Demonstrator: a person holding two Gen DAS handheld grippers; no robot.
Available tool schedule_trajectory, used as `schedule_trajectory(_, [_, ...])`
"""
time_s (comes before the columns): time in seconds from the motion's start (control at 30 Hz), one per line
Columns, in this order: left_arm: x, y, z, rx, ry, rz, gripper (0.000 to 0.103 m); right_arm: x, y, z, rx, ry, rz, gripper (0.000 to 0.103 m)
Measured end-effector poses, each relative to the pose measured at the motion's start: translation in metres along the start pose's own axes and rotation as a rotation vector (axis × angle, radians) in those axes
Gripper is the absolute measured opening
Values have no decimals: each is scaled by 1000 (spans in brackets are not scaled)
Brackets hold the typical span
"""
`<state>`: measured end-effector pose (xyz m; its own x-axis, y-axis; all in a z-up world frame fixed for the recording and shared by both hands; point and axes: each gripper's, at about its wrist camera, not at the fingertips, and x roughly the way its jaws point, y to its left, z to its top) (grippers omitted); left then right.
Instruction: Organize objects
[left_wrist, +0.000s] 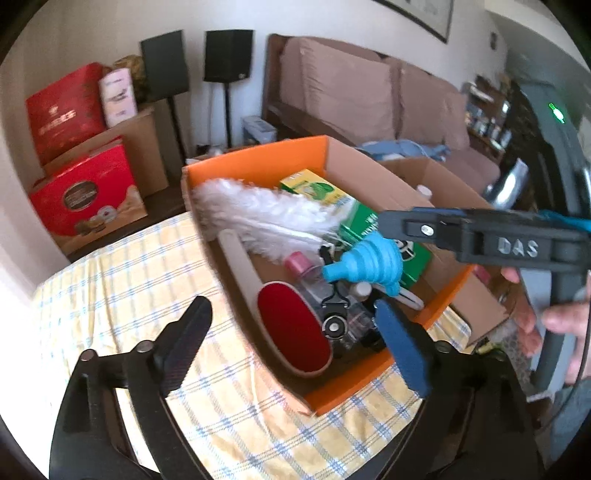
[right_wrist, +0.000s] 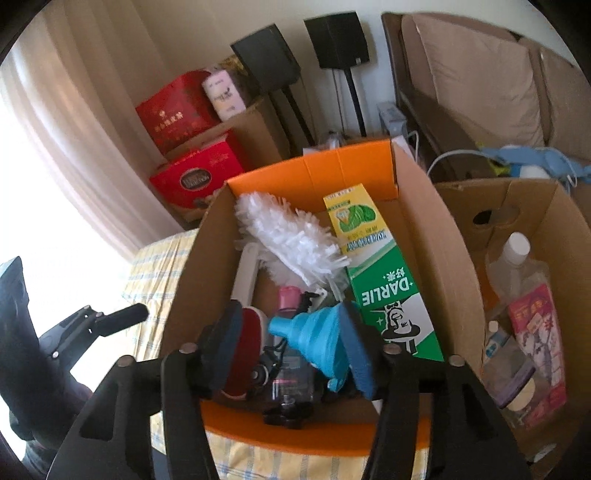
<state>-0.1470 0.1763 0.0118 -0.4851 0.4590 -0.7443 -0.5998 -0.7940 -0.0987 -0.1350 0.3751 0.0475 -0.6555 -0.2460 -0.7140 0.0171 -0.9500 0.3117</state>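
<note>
I am holding my right claw (right_wrist: 288, 354) unclenched, the blue funnel (right_wrist: 317, 343) lying loose between its fingers in the orange box (right_wrist: 314, 166); left claw (left_wrist: 291, 339) spread, empty, clearing the box.

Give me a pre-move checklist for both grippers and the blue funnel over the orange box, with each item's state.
1. Blue funnel inside the orange box, lying on the other items: ok.
2. Right gripper jaws apart, left pad clear of the funnel: ok; right pad contact: cannot tell.
3. Left gripper open and holding nothing: ok.
4. Funnel settled and stable on the clutter: cannot tell.
5. Room left in the box beside the white duster and green toothpaste carton: not ok, it is crowded.
</note>
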Motion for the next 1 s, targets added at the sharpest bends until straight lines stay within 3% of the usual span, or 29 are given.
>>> schedule_trajectory(0.13, [-14,13,-5,-46,-26,24,101,-11,14,-9,-40,-38,-40,78])
schedule_trajectory(0.47, [-46,39,-13,-147,-76,37,103,-21,41,-28,-115,-76,-72,92])
schedule_trajectory(0.53, [-51,43,-15,-162,-84,52,103,-23,45,-30,-126,-86,-87,103])
schedule_trajectory(0.77, [-67,48,-29,-202,-88,90,103,-36,58,-40,-139,-119,-85,103])
schedule_trajectory(1.0, [-89,43,-48,-183,-115,210,103,-47,71,-55,-163,-140,-134,103])
